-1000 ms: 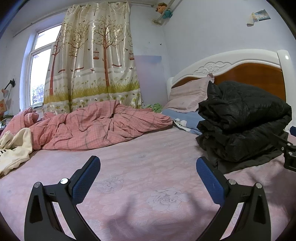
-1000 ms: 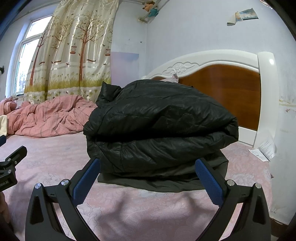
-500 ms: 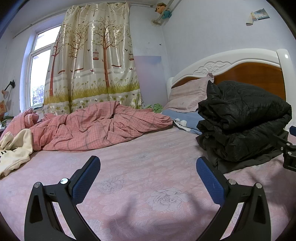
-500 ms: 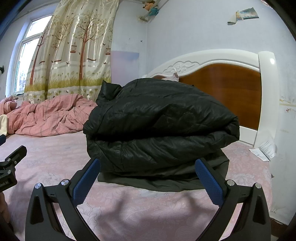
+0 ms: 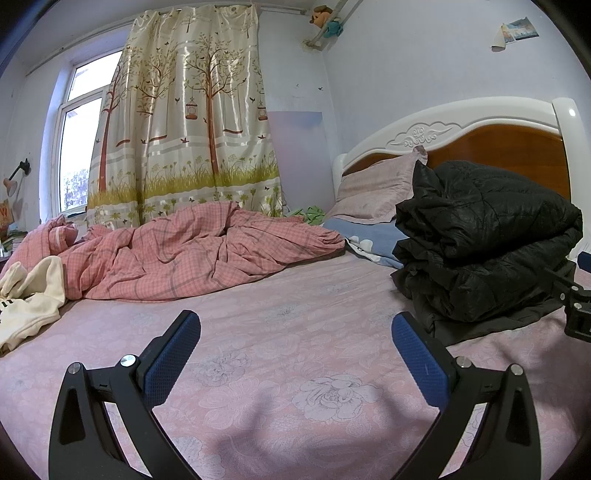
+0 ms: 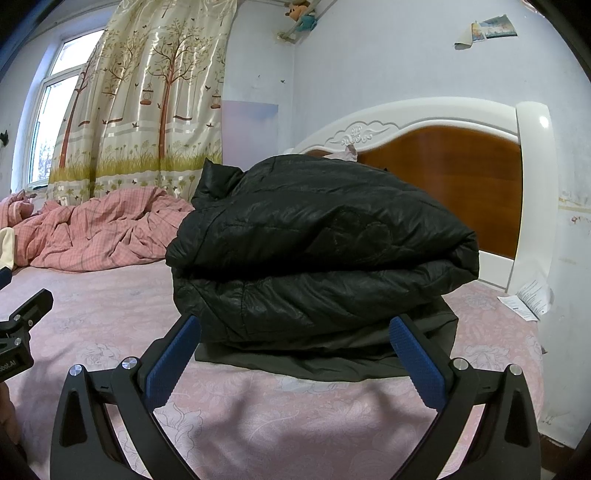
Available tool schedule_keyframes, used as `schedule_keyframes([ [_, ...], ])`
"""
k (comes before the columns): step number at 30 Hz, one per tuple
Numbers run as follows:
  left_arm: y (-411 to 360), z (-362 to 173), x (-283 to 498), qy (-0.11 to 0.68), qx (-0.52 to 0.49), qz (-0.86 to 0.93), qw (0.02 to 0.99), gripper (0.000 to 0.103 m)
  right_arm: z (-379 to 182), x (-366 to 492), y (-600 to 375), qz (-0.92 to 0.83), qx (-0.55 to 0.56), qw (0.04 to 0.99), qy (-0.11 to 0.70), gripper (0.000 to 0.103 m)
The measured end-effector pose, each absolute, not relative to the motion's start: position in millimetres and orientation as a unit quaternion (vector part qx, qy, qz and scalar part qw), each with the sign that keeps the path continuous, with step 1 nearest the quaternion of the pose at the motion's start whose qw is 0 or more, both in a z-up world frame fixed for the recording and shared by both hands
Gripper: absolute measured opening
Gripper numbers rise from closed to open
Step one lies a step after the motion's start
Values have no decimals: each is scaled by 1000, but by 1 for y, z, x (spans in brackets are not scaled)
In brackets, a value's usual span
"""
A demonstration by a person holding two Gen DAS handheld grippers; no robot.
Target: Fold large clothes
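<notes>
Right wrist: black puffer jacket (image 6: 321,251) folded, bulky stack; both tongs released, empty

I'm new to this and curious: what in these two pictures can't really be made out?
- Pillows: right wrist view, hidden behind the folded black jacket.
- Cream garment: left wrist view, cut off by the left edge.
- Paper slip: right wrist view, print too small.
- Wall picture: too small.
</notes>
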State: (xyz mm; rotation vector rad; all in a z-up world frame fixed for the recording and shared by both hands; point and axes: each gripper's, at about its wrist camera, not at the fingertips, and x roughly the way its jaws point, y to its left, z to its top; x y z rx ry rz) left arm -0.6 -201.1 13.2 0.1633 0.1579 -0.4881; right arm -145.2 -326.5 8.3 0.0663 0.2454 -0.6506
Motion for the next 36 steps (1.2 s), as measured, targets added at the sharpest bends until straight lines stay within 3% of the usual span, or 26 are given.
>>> schedule_keyframes([
  [36, -202, 14, -1, 78, 80, -241, 964, 103, 5, -142, -329, -316, 27, 940, 124, 103],
])
